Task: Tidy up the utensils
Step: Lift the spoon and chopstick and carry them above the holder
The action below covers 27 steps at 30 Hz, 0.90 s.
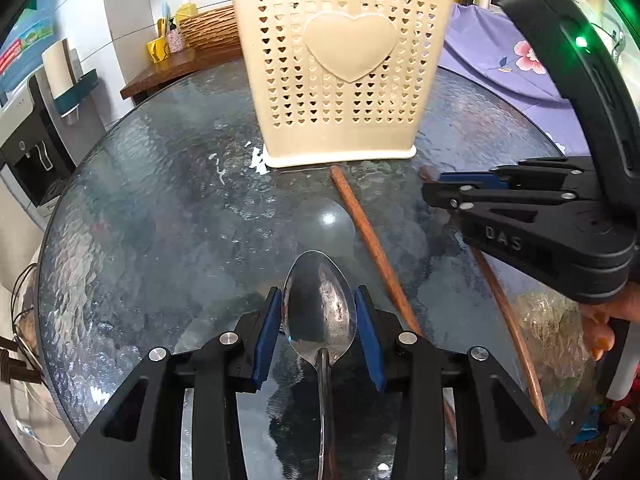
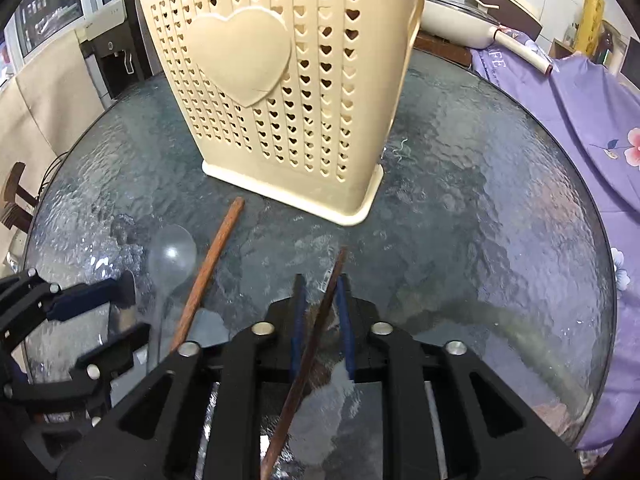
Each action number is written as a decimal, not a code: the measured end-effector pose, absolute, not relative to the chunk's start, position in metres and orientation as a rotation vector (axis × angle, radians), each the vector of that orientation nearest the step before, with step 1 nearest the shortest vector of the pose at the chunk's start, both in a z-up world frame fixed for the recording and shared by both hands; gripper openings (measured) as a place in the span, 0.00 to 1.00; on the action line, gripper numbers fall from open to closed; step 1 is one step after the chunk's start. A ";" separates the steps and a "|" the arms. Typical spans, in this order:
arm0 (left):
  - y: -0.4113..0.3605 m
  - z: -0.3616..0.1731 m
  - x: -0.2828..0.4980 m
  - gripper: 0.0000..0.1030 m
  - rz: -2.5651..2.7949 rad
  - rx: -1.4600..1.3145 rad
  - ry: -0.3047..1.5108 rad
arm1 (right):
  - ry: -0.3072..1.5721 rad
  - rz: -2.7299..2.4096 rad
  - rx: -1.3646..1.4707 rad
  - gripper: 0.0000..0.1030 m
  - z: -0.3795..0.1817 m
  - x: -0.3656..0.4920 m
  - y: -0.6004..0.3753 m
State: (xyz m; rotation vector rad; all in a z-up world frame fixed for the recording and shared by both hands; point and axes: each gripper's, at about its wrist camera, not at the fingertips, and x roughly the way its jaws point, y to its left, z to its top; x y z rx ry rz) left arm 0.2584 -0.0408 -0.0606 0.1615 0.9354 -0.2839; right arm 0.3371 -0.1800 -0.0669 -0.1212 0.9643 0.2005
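Round textured glass worktop. Cream plastic utensil holder with heart-shaped perforations stands upright at the far middle.

Left hand-held gripper: blue pads sit on either side of the bowl of a metal spoon, at or very close to its edges; whether they press on it cannot be told. Spoon handle runs back toward the camera.

Right hand-held gripper: jaws nearly pressed together, pinching a brown wooden chopstick that crosses diagonally between the pads, tip pointing toward the holder.

A second brown wooden chopstick lies on the glass between the two grippers, near the holder's base. A clear plastic spoon lies just left of it, bowl at the far end.
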 end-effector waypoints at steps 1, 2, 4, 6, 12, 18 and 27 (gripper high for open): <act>-0.041 -0.061 0.258 0.35 -0.285 0.160 0.934 | 0.962 0.200 -0.120 0.08 -0.067 0.337 -0.180; -0.041 -0.061 0.258 0.35 -0.286 0.158 0.933 | 0.959 0.200 -0.115 0.08 -0.067 0.337 -0.180; -0.041 -0.061 0.258 0.35 -0.287 0.151 0.928 | 0.952 0.204 -0.108 0.08 -0.067 0.336 -0.182; -0.041 -0.059 0.257 0.35 -0.291 0.148 0.919 | 0.946 0.208 -0.092 0.07 -0.067 0.336 -0.185; -0.039 -0.043 0.247 0.35 -0.312 0.118 0.861 | 0.927 0.256 -0.017 0.06 -0.064 0.332 -0.200; -0.034 -0.019 0.237 0.35 -0.315 0.081 0.791 | 0.826 0.297 0.024 0.06 -0.031 0.313 -0.210; -0.024 0.025 0.218 0.35 -0.335 0.023 0.675 | 0.616 0.415 0.039 0.06 0.045 0.265 -0.224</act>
